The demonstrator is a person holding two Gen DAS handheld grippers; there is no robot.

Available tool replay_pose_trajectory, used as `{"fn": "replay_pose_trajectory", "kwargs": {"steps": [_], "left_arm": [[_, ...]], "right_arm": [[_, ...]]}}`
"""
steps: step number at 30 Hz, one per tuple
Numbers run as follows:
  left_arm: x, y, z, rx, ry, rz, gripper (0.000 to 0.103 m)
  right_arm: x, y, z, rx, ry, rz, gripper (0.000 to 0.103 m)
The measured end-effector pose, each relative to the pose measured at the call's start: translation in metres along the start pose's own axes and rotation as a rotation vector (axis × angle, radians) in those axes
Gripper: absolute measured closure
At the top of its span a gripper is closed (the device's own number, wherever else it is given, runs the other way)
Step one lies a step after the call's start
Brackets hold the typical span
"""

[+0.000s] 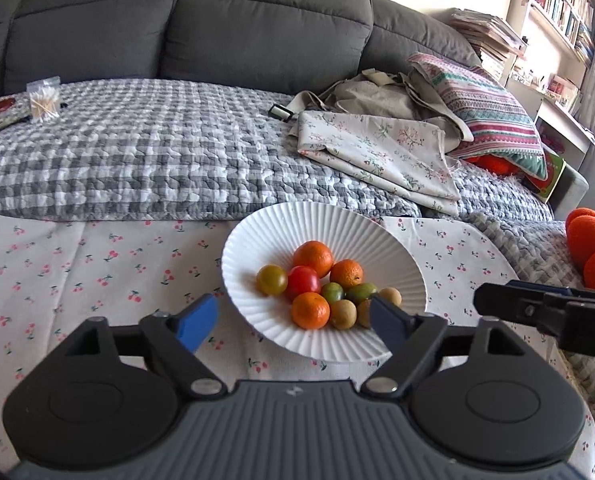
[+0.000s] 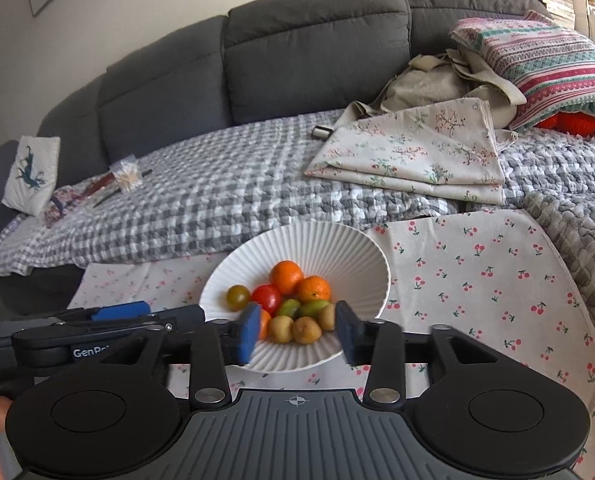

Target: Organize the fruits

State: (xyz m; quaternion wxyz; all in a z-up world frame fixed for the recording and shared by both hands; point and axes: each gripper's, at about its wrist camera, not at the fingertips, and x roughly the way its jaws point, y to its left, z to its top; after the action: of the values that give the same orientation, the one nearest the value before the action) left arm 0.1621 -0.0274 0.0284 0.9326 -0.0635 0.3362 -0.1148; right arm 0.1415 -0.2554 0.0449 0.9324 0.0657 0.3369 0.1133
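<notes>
The fruits (image 1: pixel 321 288) are heaped in a white ribbed bowl (image 1: pixel 337 224) on a cherry-print cloth (image 1: pixel 77 256). Both the left gripper (image 1: pixel 293 322) and right gripper (image 2: pixel 297 334) are held spread and empty. "GenRo" is partly legible on the left gripper's body.

Soft daylight, even exposure.
I see glare washing out the bookshelf (image 1: pixel 561 4) (far right), strong fisheye bending with dark corners, mild softness throughout.

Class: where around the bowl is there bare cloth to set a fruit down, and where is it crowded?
Bare cherry-print cloth lies left of the white bowl, and right of it up to the quilt. Crowded: the bowl's middle, heaped with fruit.
</notes>
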Motion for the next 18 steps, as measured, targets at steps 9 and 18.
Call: {"fn": "replay_pose_trajectory", "kwargs": {"steps": [9,18], "left_arm": [[-0.046,0.006,-0.02,-0.04,-0.027,0.078,0.006],[-0.088,-0.002,-0.046,-0.043,-0.025,0.141,0.001]], "right_arm": [[-0.038,0.003,-0.017,0.007,-0.013,0.017,0.02],[-0.075,0.024,-0.044,-0.026,-0.029,-0.009,0.0]]}}
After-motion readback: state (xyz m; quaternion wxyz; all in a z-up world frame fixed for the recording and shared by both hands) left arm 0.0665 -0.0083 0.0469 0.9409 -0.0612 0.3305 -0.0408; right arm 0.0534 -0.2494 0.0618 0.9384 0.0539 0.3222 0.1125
